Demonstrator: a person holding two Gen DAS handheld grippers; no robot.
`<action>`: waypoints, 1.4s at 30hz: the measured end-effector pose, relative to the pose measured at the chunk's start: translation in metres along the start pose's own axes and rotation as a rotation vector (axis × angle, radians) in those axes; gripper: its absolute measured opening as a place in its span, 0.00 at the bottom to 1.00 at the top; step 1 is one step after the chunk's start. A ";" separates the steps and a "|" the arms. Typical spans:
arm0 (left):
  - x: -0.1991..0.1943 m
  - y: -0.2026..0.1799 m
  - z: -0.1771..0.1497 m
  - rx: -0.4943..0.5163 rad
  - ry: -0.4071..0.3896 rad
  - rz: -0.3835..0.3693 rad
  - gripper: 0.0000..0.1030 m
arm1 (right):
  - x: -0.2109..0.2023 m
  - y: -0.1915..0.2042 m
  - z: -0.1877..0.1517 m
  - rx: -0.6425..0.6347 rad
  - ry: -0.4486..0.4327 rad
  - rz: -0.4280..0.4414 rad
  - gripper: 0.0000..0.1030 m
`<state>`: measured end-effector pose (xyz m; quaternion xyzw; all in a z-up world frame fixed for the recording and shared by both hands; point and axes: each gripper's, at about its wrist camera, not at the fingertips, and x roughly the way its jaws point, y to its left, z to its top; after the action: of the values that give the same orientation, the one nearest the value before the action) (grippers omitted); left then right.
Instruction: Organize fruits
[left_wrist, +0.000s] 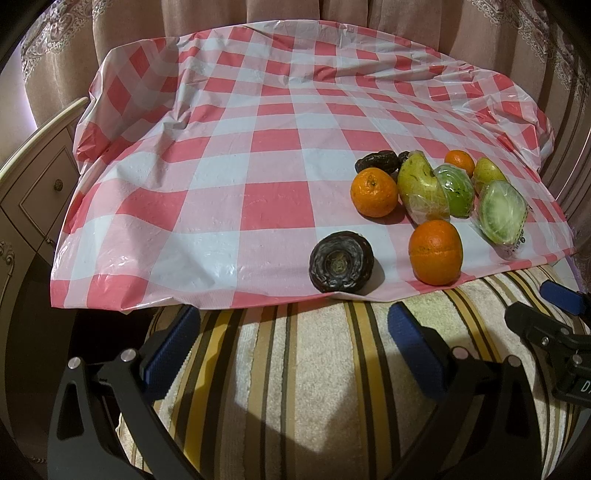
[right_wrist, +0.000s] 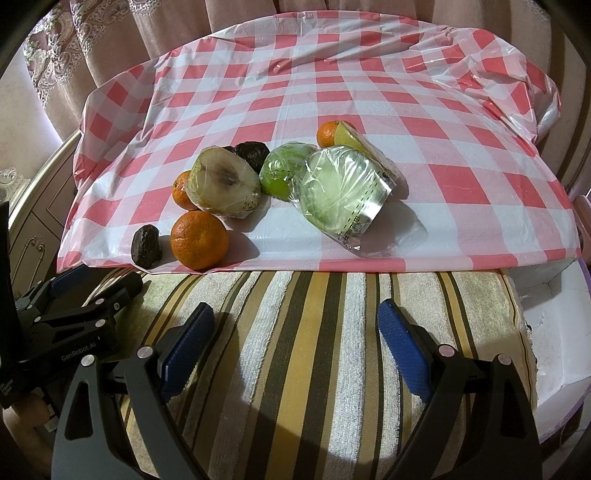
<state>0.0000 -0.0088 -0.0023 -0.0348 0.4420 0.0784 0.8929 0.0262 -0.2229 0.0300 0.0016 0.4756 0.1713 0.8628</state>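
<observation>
While I'm looking through the left wrist cam, my left gripper (left_wrist: 291, 349) is hovering over the striped cushion (left_wrist: 317, 373) with its jaws spread wide and nothing between them. Everything's sitting ahead of the jaws on the red-and-white checked cloth (left_wrist: 229, 155). Straight out past the fingertips, right at the cloth's near edge, a wrinkly dark fruit (left_wrist: 341, 266) is lying on its own, and just right of it is an orange (left_wrist: 436, 252). Further out and to the right the rest is bunching together: another orange (left_wrist: 374, 191), a wrapped pear half (left_wrist: 421, 188), a wrapped green apple half (left_wrist: 456, 190), a second wrapped green half (left_wrist: 503, 212), a small orange (left_wrist: 459, 162) behind them and a dark fruit at the back (left_wrist: 377, 161). The right gripper (left_wrist: 550, 314) is poking in at the right edge.

Over on the right wrist cam, the right gripper (right_wrist: 295, 338) is also sitting wide open and empty above the cushion. Ahead and left of its jaws are the near orange (right_wrist: 199, 240) and the dark fruit (right_wrist: 146, 246), touching or nearly so, I can't tell. The wrapped pile is lying straight ahead, the biggest wrapped green half (right_wrist: 338, 188) closest. The left gripper (right_wrist: 96, 282) is showing at far left.
</observation>
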 end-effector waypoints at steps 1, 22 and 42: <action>0.000 0.000 0.000 0.000 0.000 0.000 0.98 | 0.000 0.000 0.000 0.000 0.000 0.001 0.85; 0.000 0.000 -0.001 -0.012 0.000 -0.014 0.98 | 0.001 0.000 0.000 -0.021 0.021 0.026 0.85; 0.005 0.003 0.026 -0.029 -0.035 -0.082 0.81 | -0.005 -0.048 0.041 0.036 -0.040 0.048 0.84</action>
<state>0.0225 -0.0023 0.0093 -0.0643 0.4232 0.0489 0.9024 0.0718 -0.2633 0.0484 0.0320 0.4610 0.1831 0.8677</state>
